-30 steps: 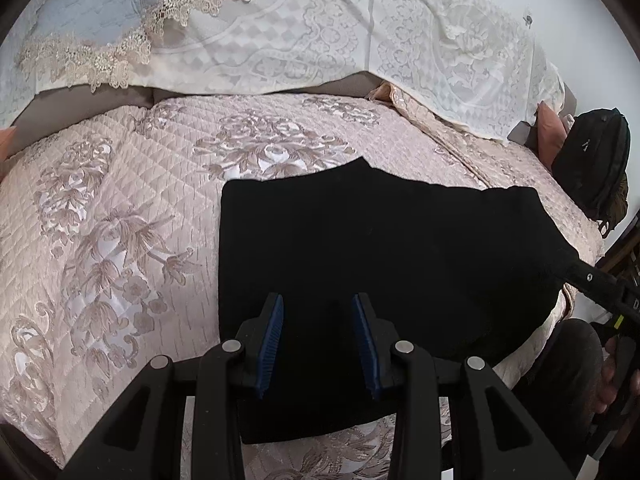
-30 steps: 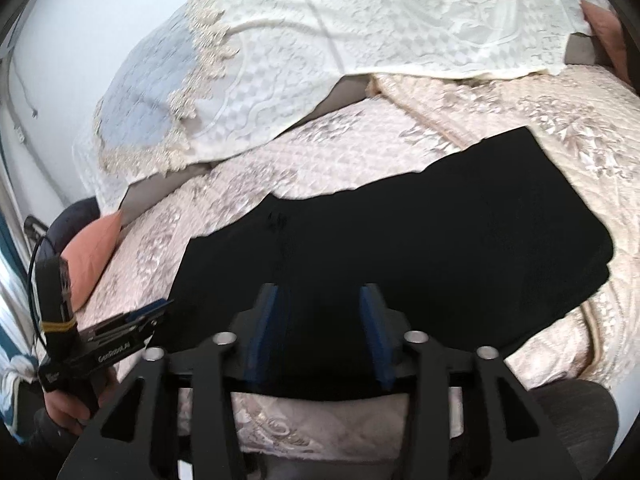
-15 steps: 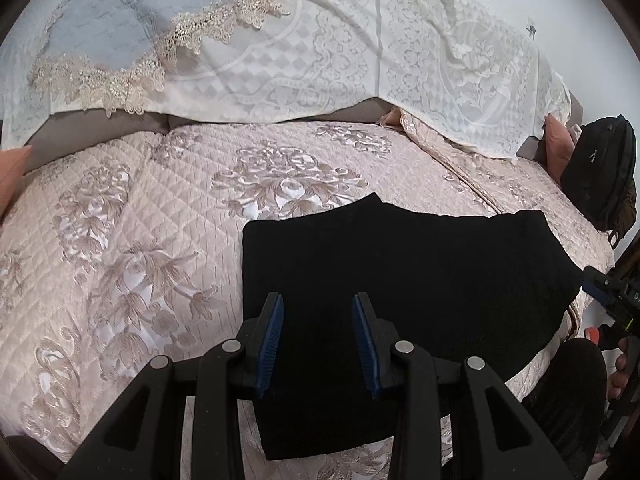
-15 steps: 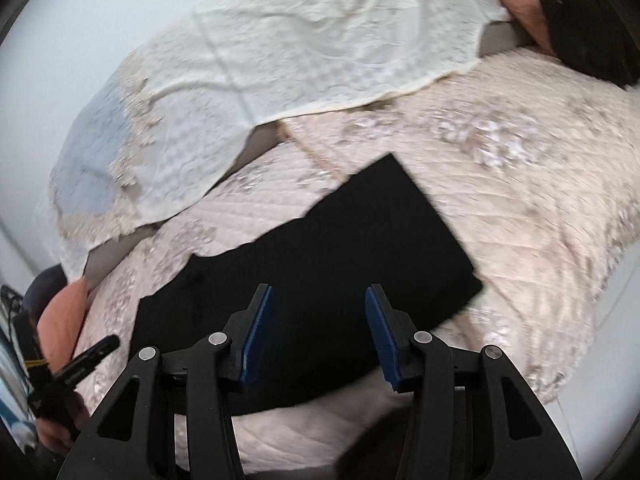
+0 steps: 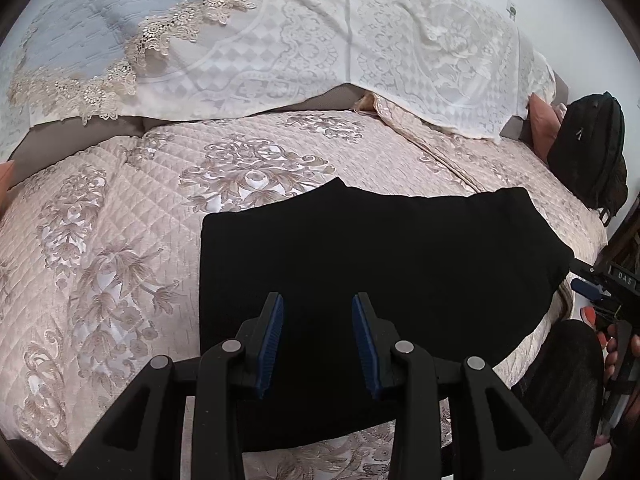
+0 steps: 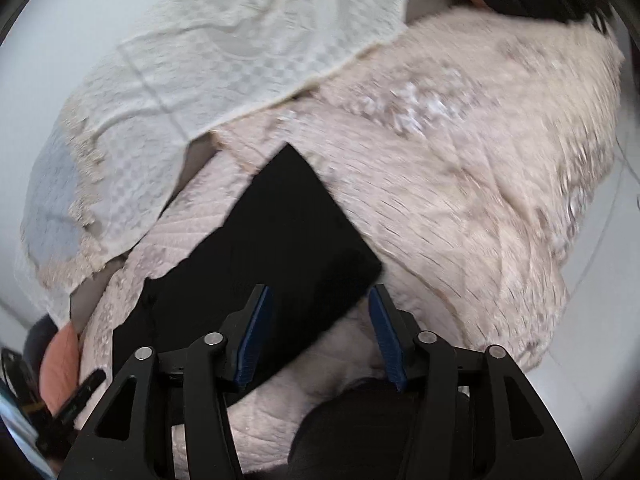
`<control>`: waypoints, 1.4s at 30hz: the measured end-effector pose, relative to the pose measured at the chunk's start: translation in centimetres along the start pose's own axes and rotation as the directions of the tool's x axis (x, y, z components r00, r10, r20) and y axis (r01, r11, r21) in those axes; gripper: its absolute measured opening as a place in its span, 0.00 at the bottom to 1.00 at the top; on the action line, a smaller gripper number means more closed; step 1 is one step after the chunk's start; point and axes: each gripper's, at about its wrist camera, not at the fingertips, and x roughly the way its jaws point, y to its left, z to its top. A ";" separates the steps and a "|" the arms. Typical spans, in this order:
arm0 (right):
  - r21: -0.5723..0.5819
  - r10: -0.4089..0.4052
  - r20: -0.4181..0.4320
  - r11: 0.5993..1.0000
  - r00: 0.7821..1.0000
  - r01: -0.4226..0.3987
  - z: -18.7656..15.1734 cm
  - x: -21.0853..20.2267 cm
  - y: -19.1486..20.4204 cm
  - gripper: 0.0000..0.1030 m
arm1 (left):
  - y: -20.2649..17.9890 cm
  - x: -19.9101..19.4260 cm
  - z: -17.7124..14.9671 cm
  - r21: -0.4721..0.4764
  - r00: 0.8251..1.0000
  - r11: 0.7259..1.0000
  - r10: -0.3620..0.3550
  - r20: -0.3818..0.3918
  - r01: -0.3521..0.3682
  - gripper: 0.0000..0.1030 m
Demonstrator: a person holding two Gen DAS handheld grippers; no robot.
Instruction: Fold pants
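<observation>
**Bed w/ quilted cover, black pants lying folded near front edge**

A pink quilted bedspread (image 5: 120,208) is covering the bed, w/ a white lace cloth (image 5: 360,40) draping over the head end and a black bag (image 5: 588,152) sitting at the far right corner. The pants (image 5: 380,248) are lying flat, folded into a rough rectangle, reaching the front edge. Left gripper (image 5: 318,340) and right gripper (image 6: 320,332) are both hovering w/ jaws apart, gripping nothing; right view is blurring.
</observation>
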 end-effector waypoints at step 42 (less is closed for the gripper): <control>0.208 0.129 0.016 0.970 0.992 -0.130 2.1 3.3 -0.5 0.23 | 1.0 0.5 0.0 -0.035 1.000 0.999 -0.006 -0.012 0.005 0.37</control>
